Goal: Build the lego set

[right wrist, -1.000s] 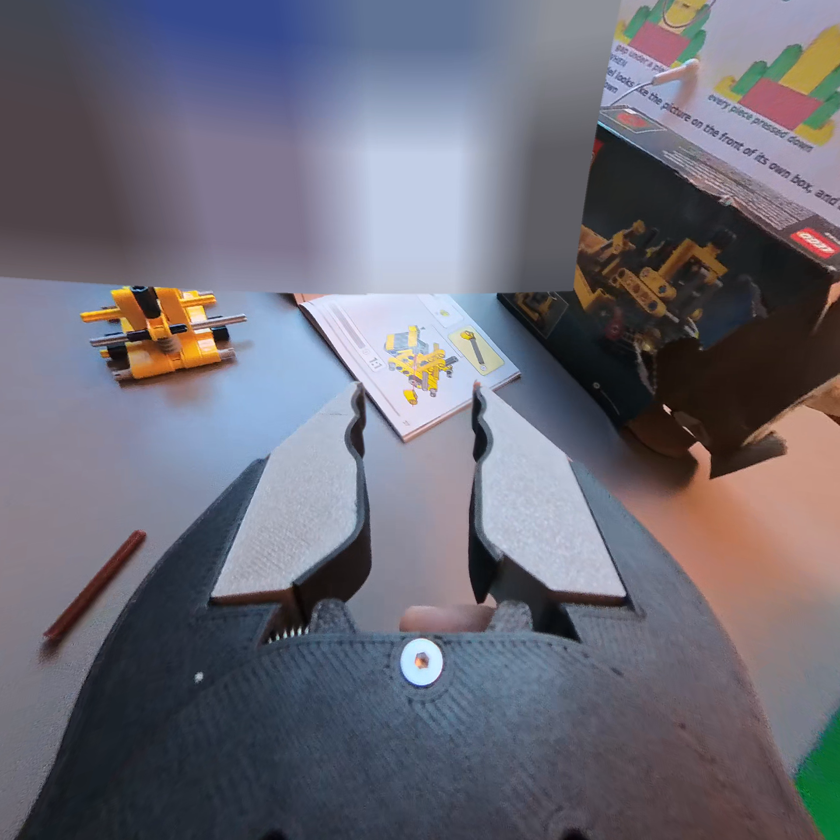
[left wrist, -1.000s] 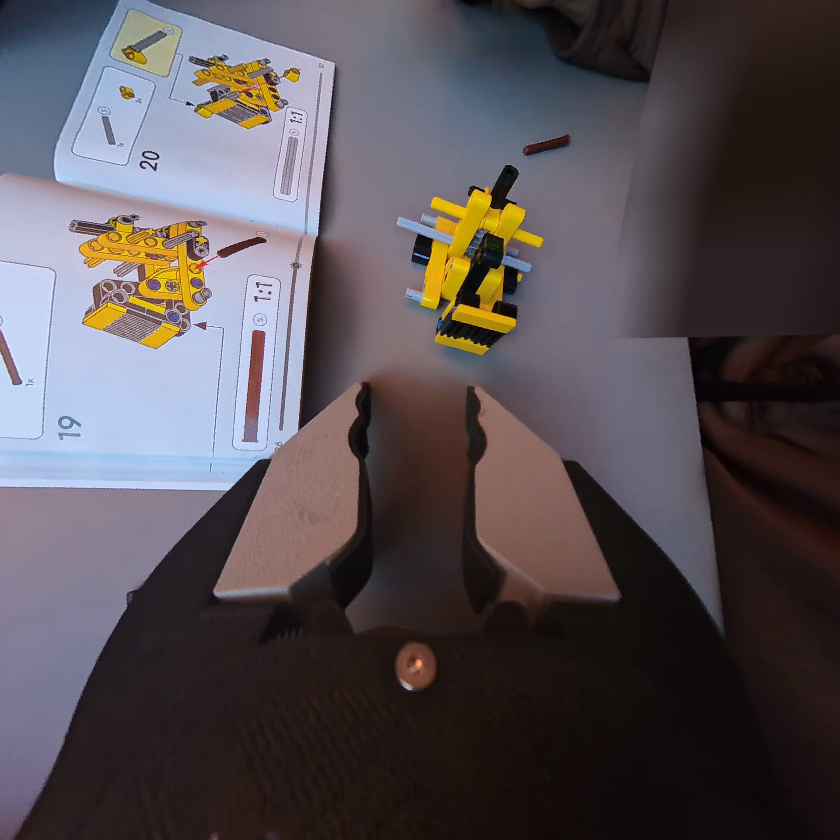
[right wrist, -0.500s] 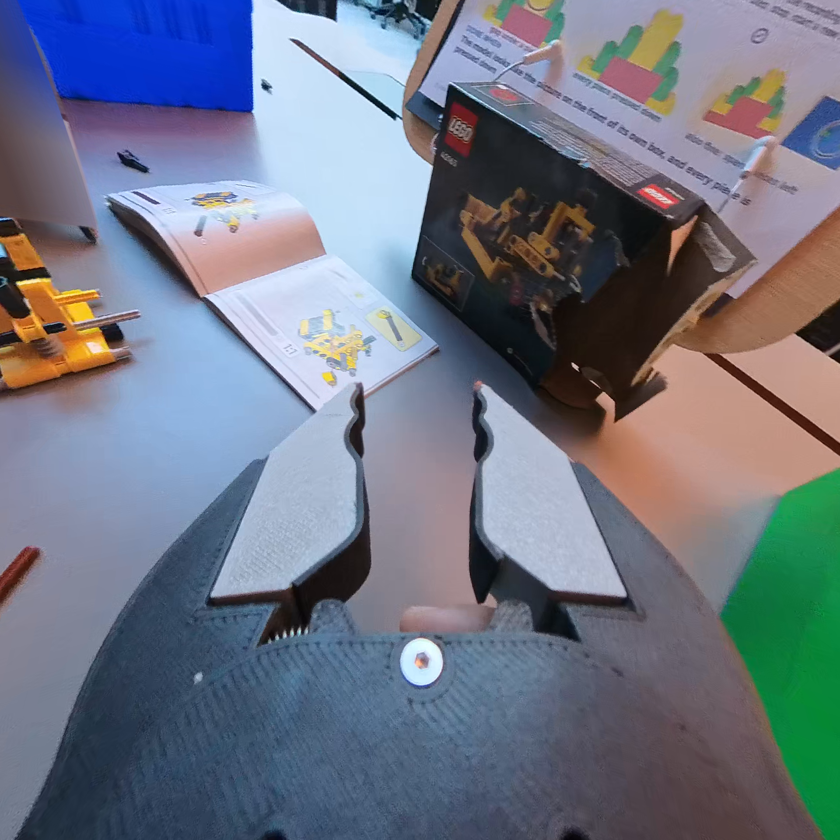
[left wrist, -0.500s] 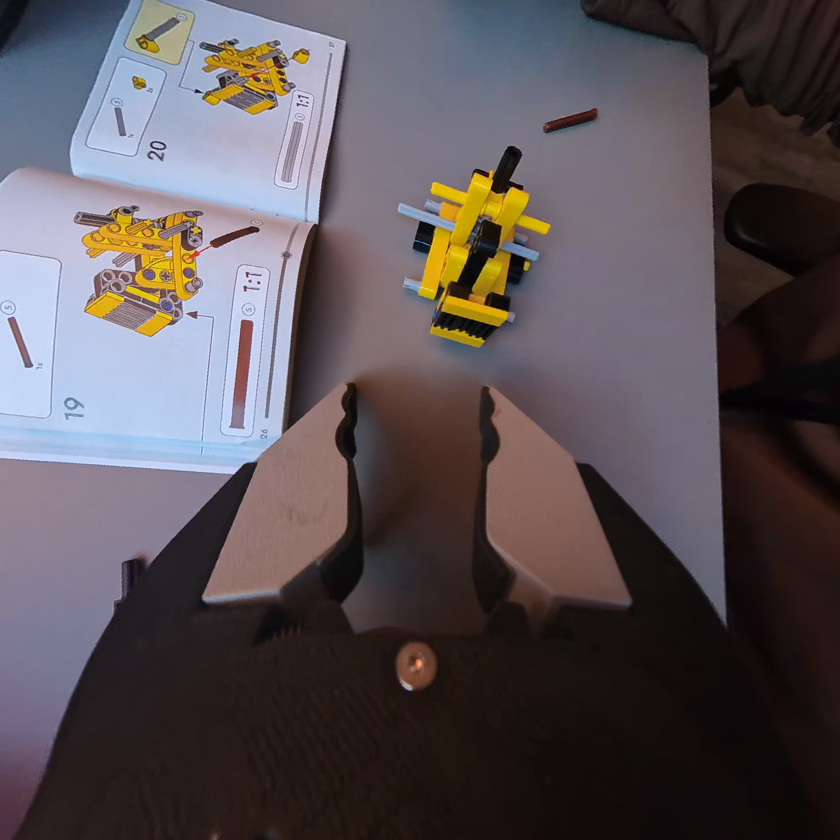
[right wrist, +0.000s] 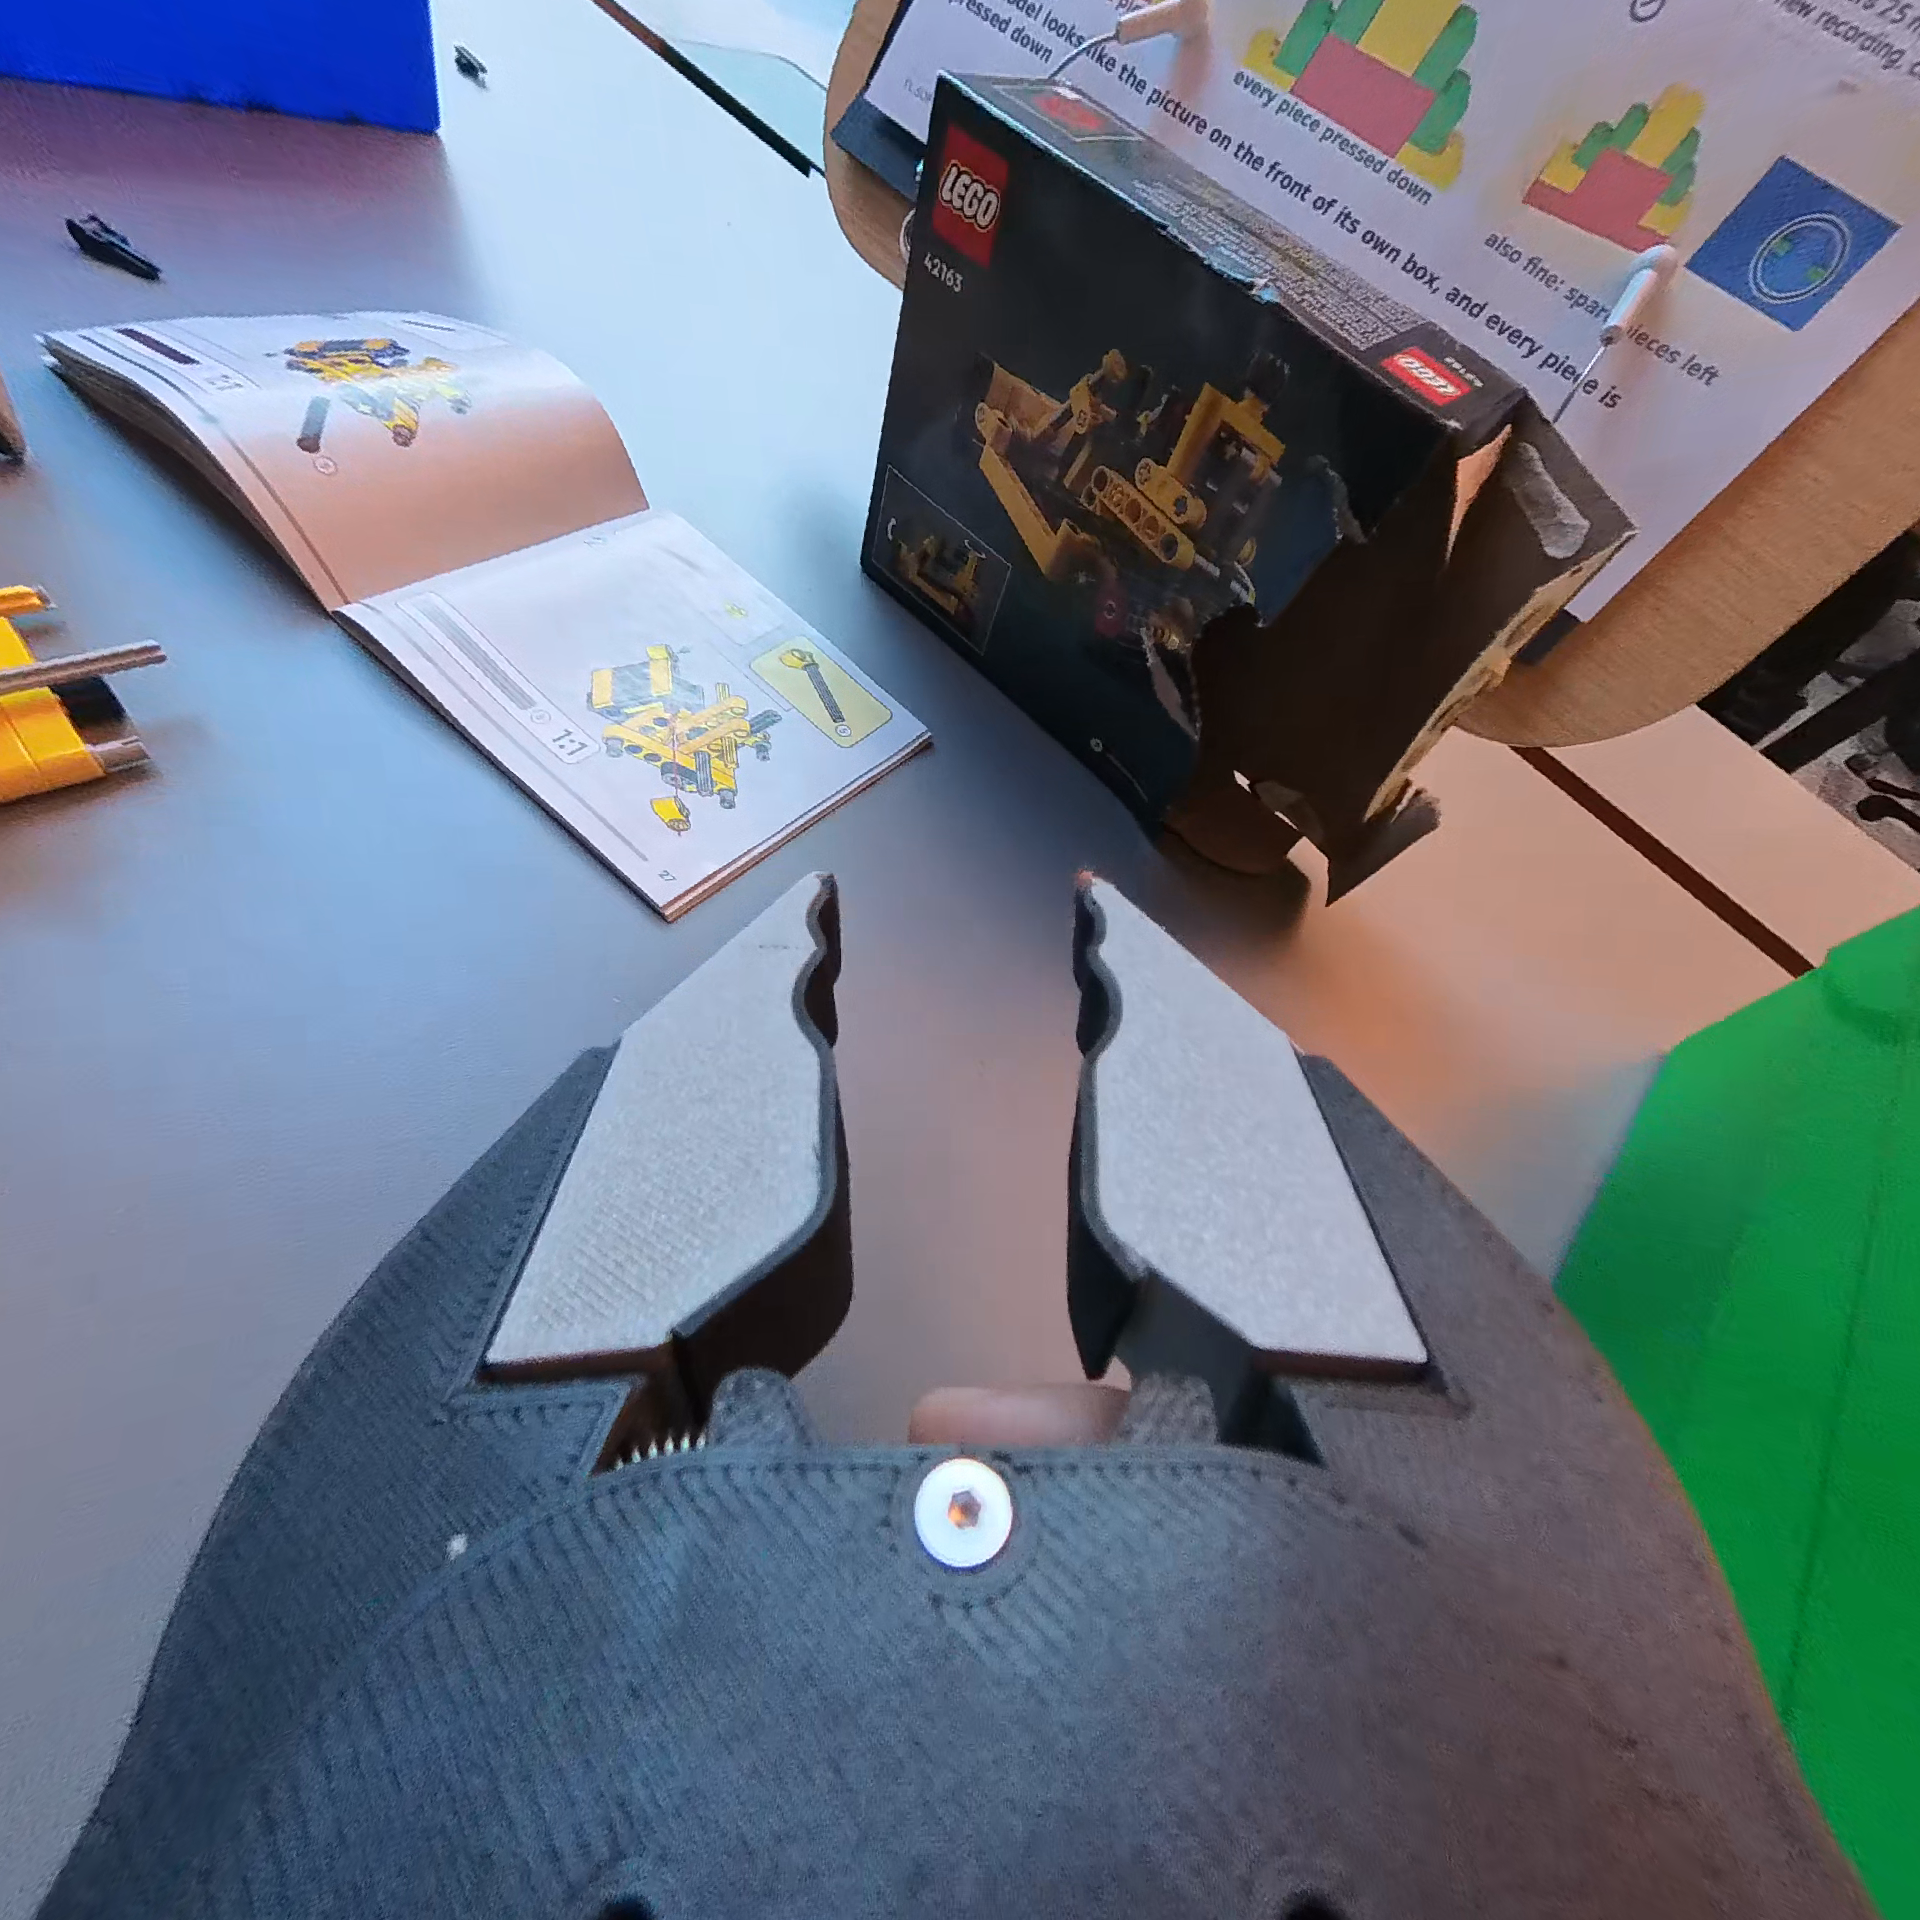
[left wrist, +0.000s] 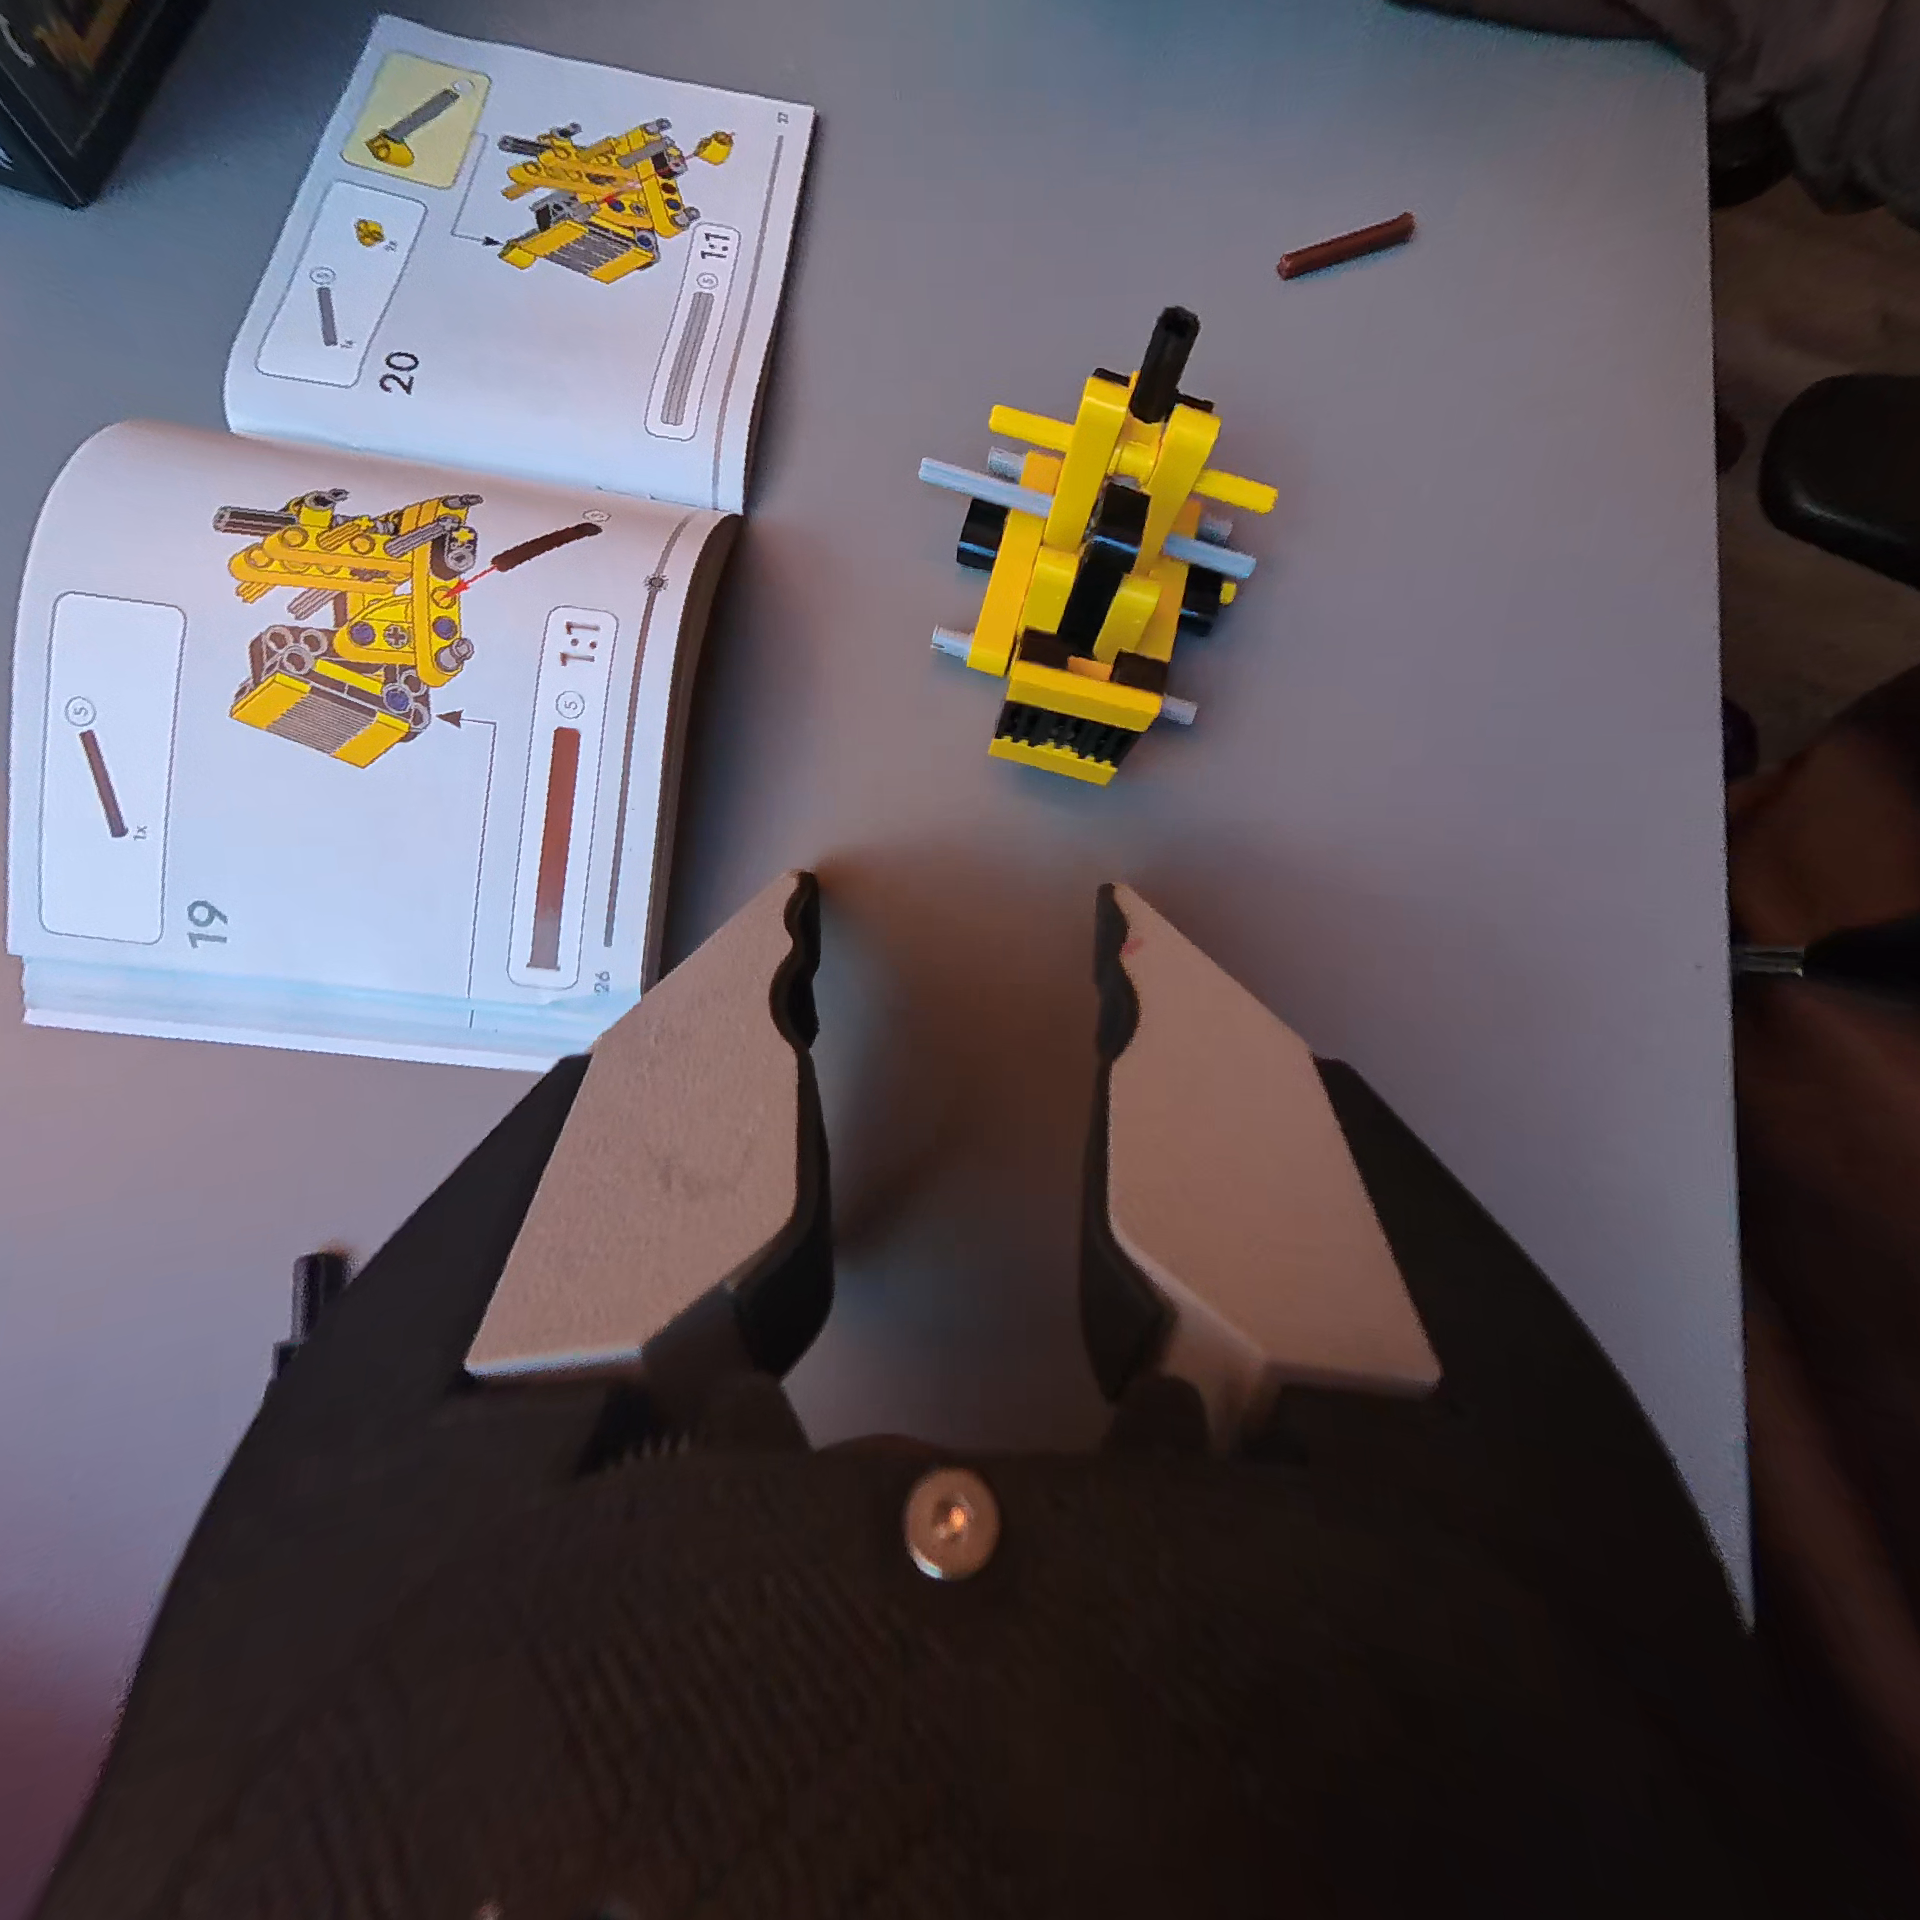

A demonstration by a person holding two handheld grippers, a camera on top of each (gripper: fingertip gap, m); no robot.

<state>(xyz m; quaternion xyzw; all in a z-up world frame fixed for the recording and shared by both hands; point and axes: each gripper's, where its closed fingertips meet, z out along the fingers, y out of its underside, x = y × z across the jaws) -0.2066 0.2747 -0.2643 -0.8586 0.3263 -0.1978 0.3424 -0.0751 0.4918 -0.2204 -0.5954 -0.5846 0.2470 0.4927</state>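
A half-built yellow and black lego model (left wrist: 1091, 561) stands on the grey table, a little ahead of my left gripper (left wrist: 956, 894), which is open and empty. A loose brown axle (left wrist: 1345, 246) lies beyond the model near the table's right edge. The open instruction booklet (left wrist: 343, 727) lies to the left. In the right wrist view, my right gripper (right wrist: 951, 894) is open and empty above the table. Only the model's edge (right wrist: 42, 717) shows at far left there. The booklet (right wrist: 582, 665) lies ahead left of it.
The dark torn lego box (right wrist: 1174, 499) stands ahead of the right gripper, in front of a wooden board with a printed sheet (right wrist: 1455, 156). A green object (right wrist: 1787, 1299) is at the right. Small black pieces (right wrist: 109, 244) lie far back. The table's right edge (left wrist: 1720, 831) is close to the model.
The left gripper's jaws opened wider and it drew back slightly from the model. The right gripper swung to the right, so the model slid to the left edge and the box came to centre.
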